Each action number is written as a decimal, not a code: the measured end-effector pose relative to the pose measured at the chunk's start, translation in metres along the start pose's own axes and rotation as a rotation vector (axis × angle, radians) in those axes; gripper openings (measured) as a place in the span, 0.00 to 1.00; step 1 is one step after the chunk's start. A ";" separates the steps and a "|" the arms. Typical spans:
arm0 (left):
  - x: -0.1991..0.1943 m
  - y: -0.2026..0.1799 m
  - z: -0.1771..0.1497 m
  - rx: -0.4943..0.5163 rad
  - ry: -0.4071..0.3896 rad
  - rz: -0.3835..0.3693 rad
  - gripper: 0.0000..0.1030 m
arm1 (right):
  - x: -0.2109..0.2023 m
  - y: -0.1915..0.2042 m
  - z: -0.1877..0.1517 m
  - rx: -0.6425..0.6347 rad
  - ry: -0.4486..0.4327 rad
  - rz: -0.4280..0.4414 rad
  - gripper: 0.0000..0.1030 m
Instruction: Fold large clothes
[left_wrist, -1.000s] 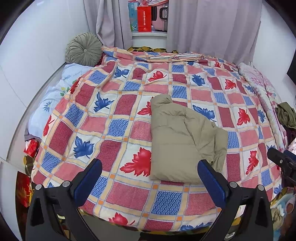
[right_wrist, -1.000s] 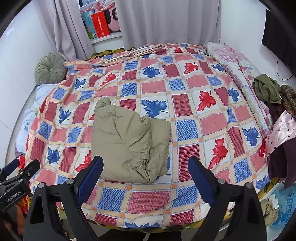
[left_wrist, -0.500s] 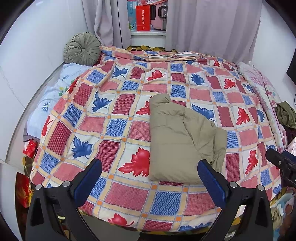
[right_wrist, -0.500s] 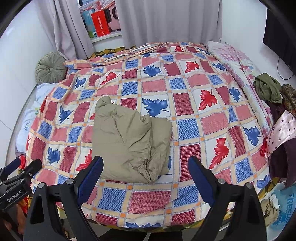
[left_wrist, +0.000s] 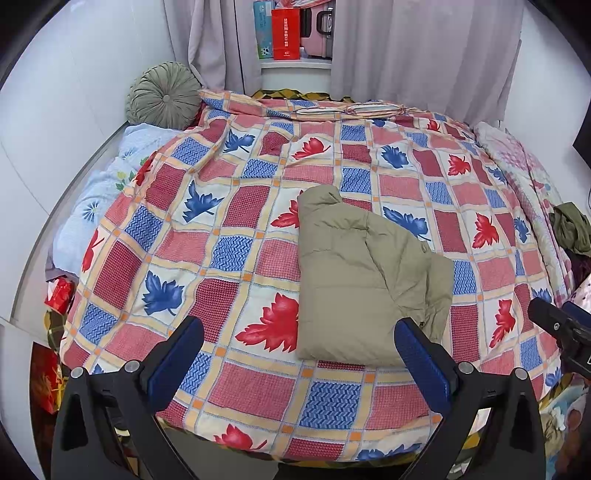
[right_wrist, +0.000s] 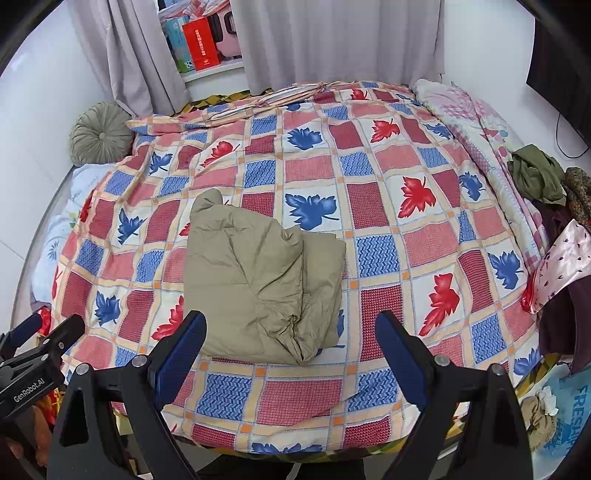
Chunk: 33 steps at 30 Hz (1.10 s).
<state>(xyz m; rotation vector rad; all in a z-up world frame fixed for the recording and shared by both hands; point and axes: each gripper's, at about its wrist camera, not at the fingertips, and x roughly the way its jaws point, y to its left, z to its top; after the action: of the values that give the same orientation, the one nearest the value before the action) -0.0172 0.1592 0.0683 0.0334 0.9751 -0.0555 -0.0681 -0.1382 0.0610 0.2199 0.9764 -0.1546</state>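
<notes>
Not much has changed over the last second. The bed (left_wrist: 236, 206) with its red and blue leaf quilt fills both views just like before, and the folded khaki jacket (left_wrist: 362, 280) hasn't budged. The only difference is a tiny drift of my cameras: in the left wrist view the grey curtains (left_wrist: 424, 51) and the red box (left_wrist: 285, 34) on the far shelf sit a touch lower in the frame than they did, so I've tipped up or backed off very slightly. The round green cushion (left_wrist: 164, 96) is at the far left corner as it was, and the heap of loose clothes (right_wrist: 546, 192) sits off the right edge of the bed.

Both claws are empty and spread wide. My left gripper (left_wrist: 295, 354) has its blue pads well apart, hanging over the near edge of the quilt; the right-hand pad looks to overlap the jacket's near right corner in the view, but I can't tell if it's actually touching. My right gripper (right_wrist: 291, 350) is just as wide, holding nothing, its pads either side of the jacket's near end.

The jacket (right_wrist: 258, 284) lies flat on the near half of the bed, a bit left of centre from the right wrist view. Its long axis runs near to far. The narrow rounded end points toward the far wall, the wider bunched-up end faces me, with a crumpled flap sticking out on its right side.
</notes>
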 end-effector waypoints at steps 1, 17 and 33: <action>0.000 0.000 0.000 0.001 0.000 0.000 1.00 | 0.000 0.000 0.000 0.000 0.000 -0.001 0.91; 0.001 0.000 0.001 0.000 0.002 0.000 1.00 | 0.000 0.000 0.001 0.000 0.003 0.000 0.91; 0.001 0.001 0.003 0.002 0.003 -0.001 1.00 | 0.000 -0.001 0.003 -0.002 0.004 0.003 0.91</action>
<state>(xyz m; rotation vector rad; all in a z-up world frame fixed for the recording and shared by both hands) -0.0135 0.1602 0.0691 0.0350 0.9777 -0.0576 -0.0658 -0.1402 0.0626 0.2202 0.9801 -0.1509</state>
